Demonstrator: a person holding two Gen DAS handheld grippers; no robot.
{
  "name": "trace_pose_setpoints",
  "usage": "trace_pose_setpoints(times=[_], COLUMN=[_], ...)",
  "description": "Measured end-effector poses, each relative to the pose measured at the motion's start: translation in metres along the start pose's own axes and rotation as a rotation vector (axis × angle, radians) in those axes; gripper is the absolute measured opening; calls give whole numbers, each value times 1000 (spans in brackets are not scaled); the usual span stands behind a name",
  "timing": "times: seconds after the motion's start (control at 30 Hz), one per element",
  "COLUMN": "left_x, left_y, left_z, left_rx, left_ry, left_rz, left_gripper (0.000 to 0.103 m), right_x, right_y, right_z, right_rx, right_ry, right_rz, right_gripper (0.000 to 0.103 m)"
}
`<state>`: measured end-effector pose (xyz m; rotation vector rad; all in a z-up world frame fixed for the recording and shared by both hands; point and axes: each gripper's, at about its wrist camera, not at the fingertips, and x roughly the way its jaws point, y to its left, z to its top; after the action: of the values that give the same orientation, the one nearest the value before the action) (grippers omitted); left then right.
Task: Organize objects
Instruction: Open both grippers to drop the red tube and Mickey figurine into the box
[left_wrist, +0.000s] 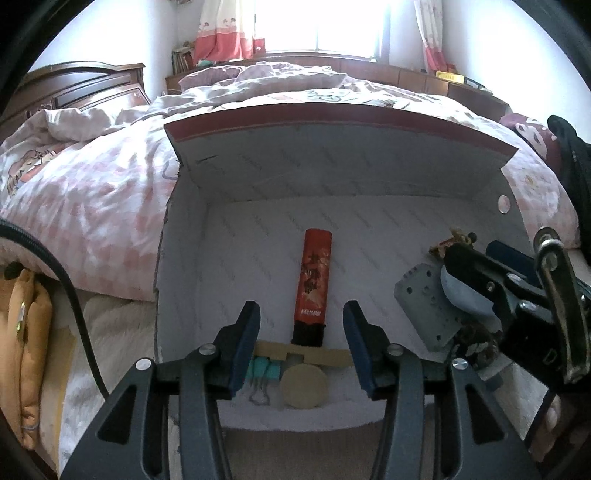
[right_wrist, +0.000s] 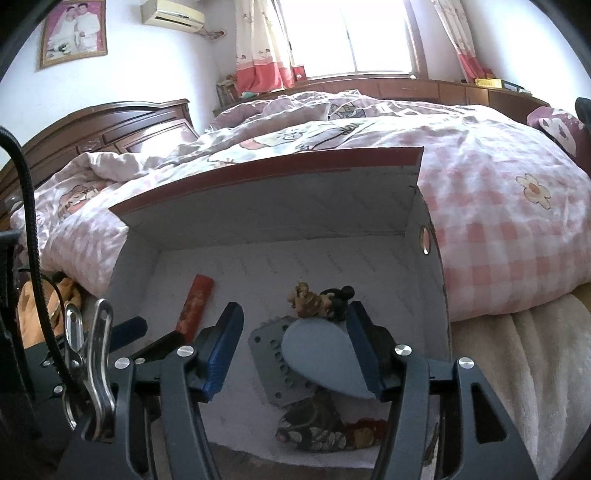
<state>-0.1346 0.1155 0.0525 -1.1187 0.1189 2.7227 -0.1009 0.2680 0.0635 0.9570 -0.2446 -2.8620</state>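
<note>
An open white cardboard box (left_wrist: 258, 177) with a red-edged flap lies on the bed. Inside lie a red tube with a black end (left_wrist: 314, 284), a tan strip (left_wrist: 332, 357), teal clips (left_wrist: 264, 371), a tan disc (left_wrist: 303, 386), a grey perforated plate (right_wrist: 273, 373), a dark patterned piece (right_wrist: 314, 424) and a small figurine (right_wrist: 321, 301). My left gripper (left_wrist: 301, 347) is open and empty above the tube's black end. My right gripper (right_wrist: 295, 350) is open, with a grey-blue teardrop-shaped piece (right_wrist: 321, 354) between its fingers, touching the right finger.
The box (right_wrist: 432, 280) rests on a pink checked duvet (right_wrist: 498, 229). A wooden headboard (left_wrist: 85, 88) stands at the left, a window with curtains (right_wrist: 332, 37) behind. An orange bag (left_wrist: 26, 332) lies at the left on a cream fleece blanket (right_wrist: 517, 369).
</note>
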Motion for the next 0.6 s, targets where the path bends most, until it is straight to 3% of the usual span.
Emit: trace_pose_setpoints(times=[0.6], left_x=[-49], left_y=[2], left_z=[-21], left_rx=[1], left_ry=[7], left_rz=[-1], left_gripper=[47], right_x=[-44], right_y=[-3], right_z=[-13], right_rx=[83], right_ry=[33], right_rz=[26], right_gripper=[59])
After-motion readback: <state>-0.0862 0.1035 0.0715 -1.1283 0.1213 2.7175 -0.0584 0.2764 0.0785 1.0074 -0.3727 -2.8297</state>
